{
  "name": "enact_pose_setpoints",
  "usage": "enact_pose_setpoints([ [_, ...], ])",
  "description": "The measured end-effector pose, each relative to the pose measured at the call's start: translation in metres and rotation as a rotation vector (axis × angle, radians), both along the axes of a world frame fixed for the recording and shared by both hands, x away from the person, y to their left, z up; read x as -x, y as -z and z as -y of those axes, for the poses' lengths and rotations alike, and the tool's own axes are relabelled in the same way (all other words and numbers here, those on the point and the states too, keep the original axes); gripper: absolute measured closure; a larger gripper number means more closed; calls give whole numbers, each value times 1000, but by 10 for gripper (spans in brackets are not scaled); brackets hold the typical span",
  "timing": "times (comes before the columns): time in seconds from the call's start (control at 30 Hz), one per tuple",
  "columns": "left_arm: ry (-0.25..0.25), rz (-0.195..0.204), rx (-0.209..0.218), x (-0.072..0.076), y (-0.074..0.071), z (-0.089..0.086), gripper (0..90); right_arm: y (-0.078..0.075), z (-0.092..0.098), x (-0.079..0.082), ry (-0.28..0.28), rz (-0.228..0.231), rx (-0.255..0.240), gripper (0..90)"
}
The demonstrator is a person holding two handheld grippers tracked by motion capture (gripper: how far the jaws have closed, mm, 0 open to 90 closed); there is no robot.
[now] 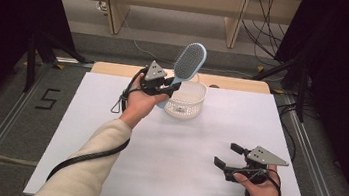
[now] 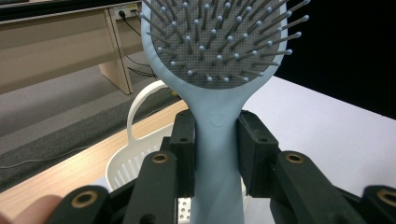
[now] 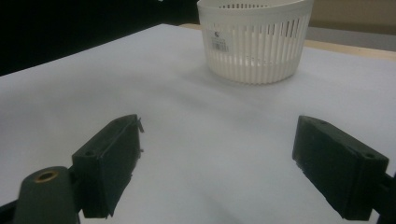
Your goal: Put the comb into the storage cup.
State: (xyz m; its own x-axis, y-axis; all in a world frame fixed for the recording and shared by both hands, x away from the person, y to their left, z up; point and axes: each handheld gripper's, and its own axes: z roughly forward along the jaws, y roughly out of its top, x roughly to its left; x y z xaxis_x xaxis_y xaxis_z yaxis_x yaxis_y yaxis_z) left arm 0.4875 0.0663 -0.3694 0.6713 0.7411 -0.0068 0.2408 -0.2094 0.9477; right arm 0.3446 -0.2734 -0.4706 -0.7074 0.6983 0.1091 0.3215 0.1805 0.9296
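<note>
A light blue hairbrush [image 1: 188, 64] stands tilted over the near-left rim of a white slatted basket [image 1: 189, 104], bristle head up. My left gripper [image 1: 166, 86] is shut on its handle. In the left gripper view the two black pads [image 2: 184, 149] press the handle of the hairbrush [image 2: 217, 140] from both sides, with the basket [image 2: 128, 161] below. My right gripper [image 1: 228, 155] rests near the table's front right, open with nothing between its fingers. In the right gripper view the right gripper [image 3: 217, 163] points across the white sheet toward the basket [image 3: 254, 39].
A white sheet [image 1: 175, 153] covers the table, with a wooden strip [image 1: 235, 83] at its far edge. Beyond it stand wooden furniture legs [image 1: 115, 12] and loose cables [image 1: 266, 33] on the floor. Dark curtains flank both sides.
</note>
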Motion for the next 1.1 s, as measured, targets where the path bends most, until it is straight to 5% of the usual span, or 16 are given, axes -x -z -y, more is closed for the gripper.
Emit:
enact_pose_setpoints([
  [1.1,-5,-12,-13,-13,2,2,696,0,0,0,-1,0,0,161],
])
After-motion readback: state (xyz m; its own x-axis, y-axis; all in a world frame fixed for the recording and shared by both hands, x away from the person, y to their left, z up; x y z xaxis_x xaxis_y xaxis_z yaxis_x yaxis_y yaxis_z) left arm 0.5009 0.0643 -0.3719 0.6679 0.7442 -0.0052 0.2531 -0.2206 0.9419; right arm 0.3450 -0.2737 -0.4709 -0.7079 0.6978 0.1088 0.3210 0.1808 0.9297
